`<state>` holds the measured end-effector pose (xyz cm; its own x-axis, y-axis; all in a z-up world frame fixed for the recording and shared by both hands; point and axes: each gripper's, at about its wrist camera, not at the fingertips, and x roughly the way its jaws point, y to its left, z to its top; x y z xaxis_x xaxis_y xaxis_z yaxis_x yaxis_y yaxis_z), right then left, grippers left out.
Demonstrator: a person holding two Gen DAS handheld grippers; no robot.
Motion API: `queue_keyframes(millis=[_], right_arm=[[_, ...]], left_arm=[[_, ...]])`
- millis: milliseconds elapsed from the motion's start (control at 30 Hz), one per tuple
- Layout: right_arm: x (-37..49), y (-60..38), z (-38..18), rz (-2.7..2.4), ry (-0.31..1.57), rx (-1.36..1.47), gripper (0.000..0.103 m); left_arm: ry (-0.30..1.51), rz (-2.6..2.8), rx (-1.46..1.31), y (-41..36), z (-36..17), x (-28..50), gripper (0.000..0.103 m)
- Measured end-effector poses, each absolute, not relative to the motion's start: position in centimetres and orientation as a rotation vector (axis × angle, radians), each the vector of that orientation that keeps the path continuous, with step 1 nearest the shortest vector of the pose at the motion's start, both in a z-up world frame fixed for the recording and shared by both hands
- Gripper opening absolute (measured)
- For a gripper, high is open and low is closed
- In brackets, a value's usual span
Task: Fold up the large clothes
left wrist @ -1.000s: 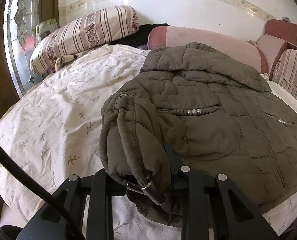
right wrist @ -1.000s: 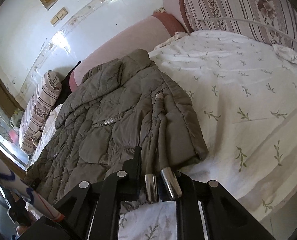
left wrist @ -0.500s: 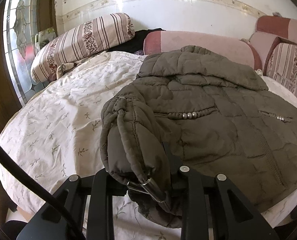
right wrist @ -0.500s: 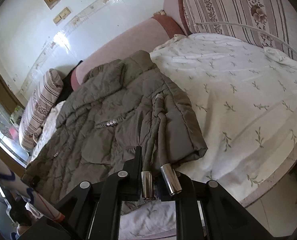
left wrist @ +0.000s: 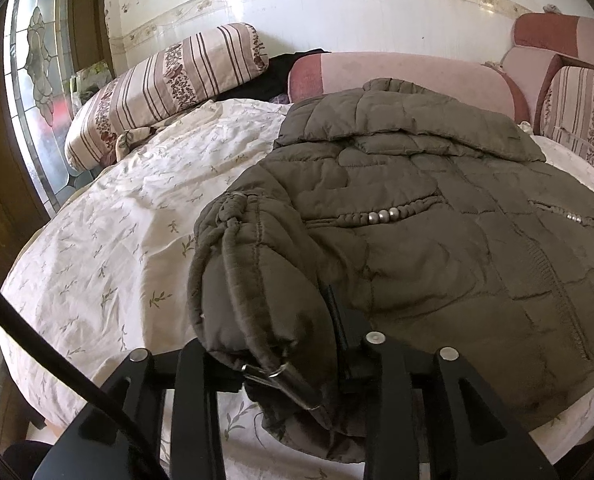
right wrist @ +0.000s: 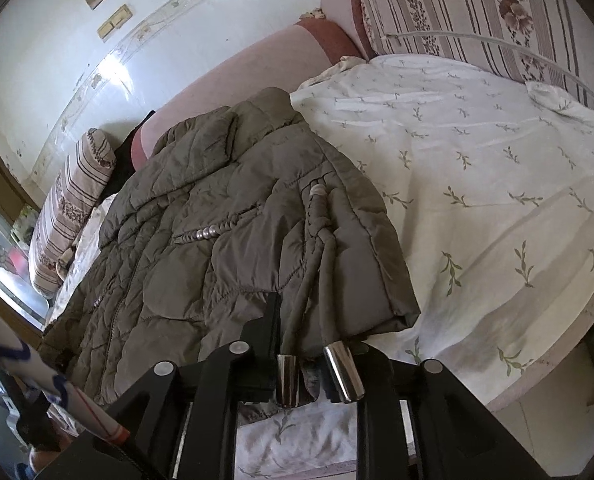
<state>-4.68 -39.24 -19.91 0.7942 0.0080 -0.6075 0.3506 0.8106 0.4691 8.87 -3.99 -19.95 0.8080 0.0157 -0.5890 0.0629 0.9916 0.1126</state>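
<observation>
Two sleeves of the coat (left wrist: 437, 240) are already folded across its front, so the step in hand is the release of both cuffs at the near hem. The left gripper (left wrist: 273, 364) is opening, with the left cuff (left wrist: 257, 320) between its jaws. The right gripper (right wrist: 317, 360) is opening too, the right cuff (right wrist: 337, 288) and two metal-tipped cords (right wrist: 339, 372) between its jaws. Next move, as judged: back both grippers clear, then re-grip the hem and carry it toward the far collar. The coat lies flat on the bed (left wrist: 97, 260), collar at the far side.
</observation>
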Motion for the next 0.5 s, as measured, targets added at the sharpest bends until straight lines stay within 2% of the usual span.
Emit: queue_keyframes(millis=[100,200,333,500], right_arm=[[-4.72,-39.44,-19.94,-0.188,0.628,0.625,0.021],[-4.64,-39.48,-20.07,-0.185,0.626,0.633,0.021],[-4.72,-39.23,-19.89,-0.191,0.618,0.614,0.017],[-4.58,-39.01,-19.87,-0.199,0.621,0.600,0.017]], left_arm=[[0.637,-0.015,0.123,-3.92,-20.16,8.96,0.041],[0.641,-0.016,0.120,-3.81,-20.28,9.01,0.041],[0.631,-0.019,0.121,-3.72,-20.19,8.92,0.035],[0.631,-0.023,0.119,-3.62,-20.18,8.83,0.033]])
